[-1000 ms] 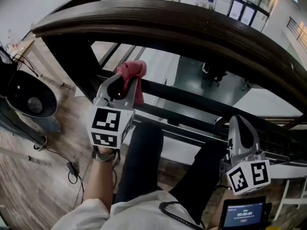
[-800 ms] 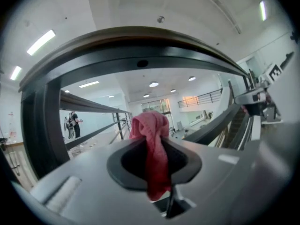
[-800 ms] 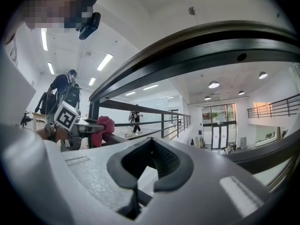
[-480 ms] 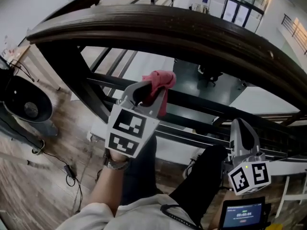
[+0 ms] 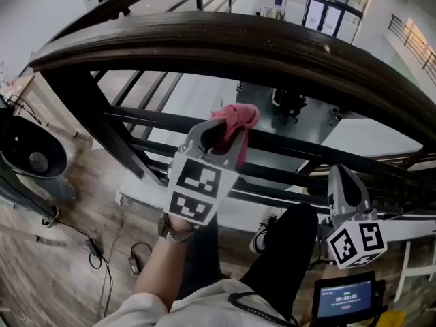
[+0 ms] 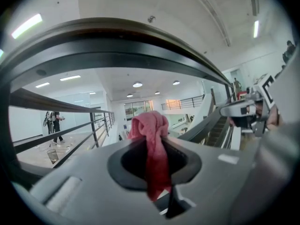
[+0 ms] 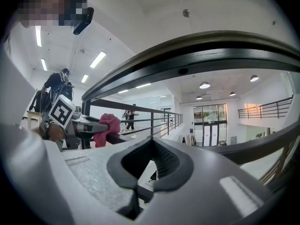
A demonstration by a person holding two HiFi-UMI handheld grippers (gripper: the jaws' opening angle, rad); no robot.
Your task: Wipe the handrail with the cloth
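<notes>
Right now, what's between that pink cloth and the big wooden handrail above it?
Nothing: only open air. In the left gripper view the cloth, clamped in the left hand-held gripper, sits below the handrail without touching it.

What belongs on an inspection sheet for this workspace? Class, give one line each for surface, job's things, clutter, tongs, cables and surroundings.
Surface: dark curved wooden handrail above black metal bars.
Job's things: pink cloth, bunched, below the handrail and not seen touching it.
Clutter: round black device on the floor at left; small screen near the person's right side.
Tongs: left tongs shut on the cloth; right tongs shut, empty, held lower.
Cables: black cable lying loose on the floor.
Surroundings: wood floor; open hall below with glass doors; people walking far off.
</notes>
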